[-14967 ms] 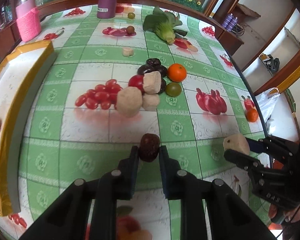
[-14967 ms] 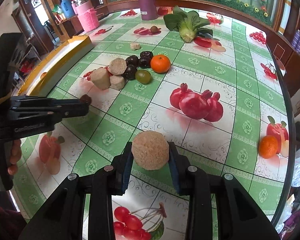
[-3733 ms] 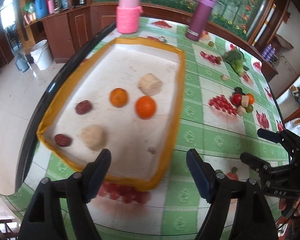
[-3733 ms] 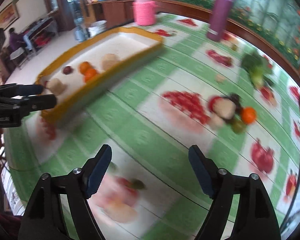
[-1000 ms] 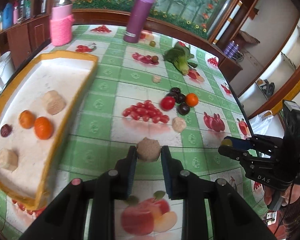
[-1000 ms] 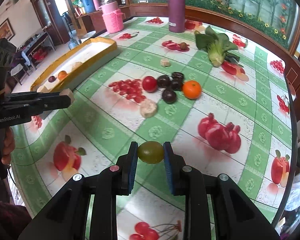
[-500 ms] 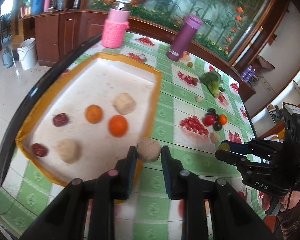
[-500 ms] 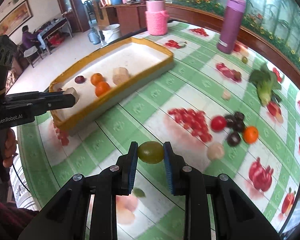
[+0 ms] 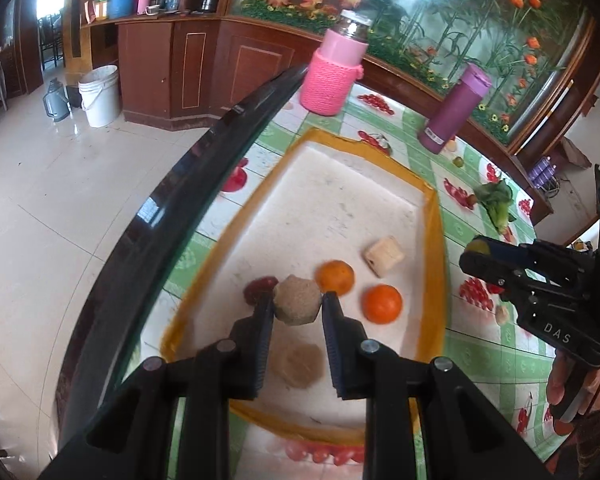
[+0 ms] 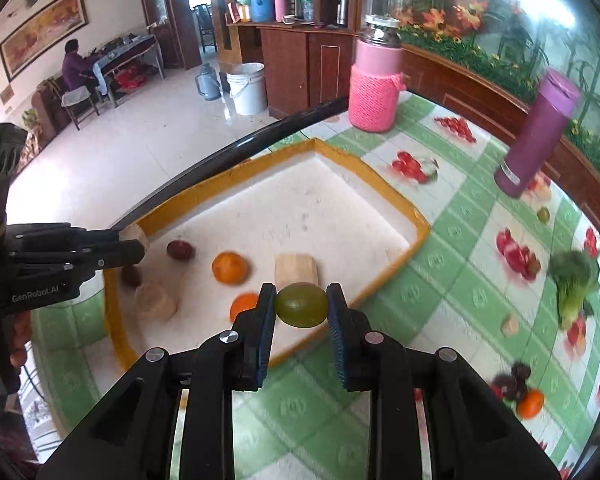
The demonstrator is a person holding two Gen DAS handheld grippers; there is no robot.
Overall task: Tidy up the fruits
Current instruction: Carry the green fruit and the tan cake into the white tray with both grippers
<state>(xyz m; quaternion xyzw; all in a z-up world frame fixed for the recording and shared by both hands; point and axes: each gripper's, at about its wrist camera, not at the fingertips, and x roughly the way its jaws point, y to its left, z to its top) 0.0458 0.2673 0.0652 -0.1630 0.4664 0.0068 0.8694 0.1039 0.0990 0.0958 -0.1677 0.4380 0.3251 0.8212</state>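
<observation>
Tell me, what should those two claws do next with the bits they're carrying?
Probably lower and let go. The left gripper holds a tan ball over the yellow-rimmed tray; the right gripper holds a green fruit at its edge.

A pale tiled floor (image 10: 112,160) shines with daylight from a doorway (image 10: 198,8). Dark wooden cabinets (image 10: 300,68) line the wall, a white bucket (image 10: 246,88) beside them and a framed painting (image 10: 42,32) hanging left.

My two grippers are matte black plastic — the left gripper (image 9: 298,310) and right gripper (image 10: 302,306) each have angular linkage arms with silver screw heads and blue ribbed pads (image 10: 266,328), with white "GenRobot.AI" and "DAS" lettering on the bodies.
</observation>
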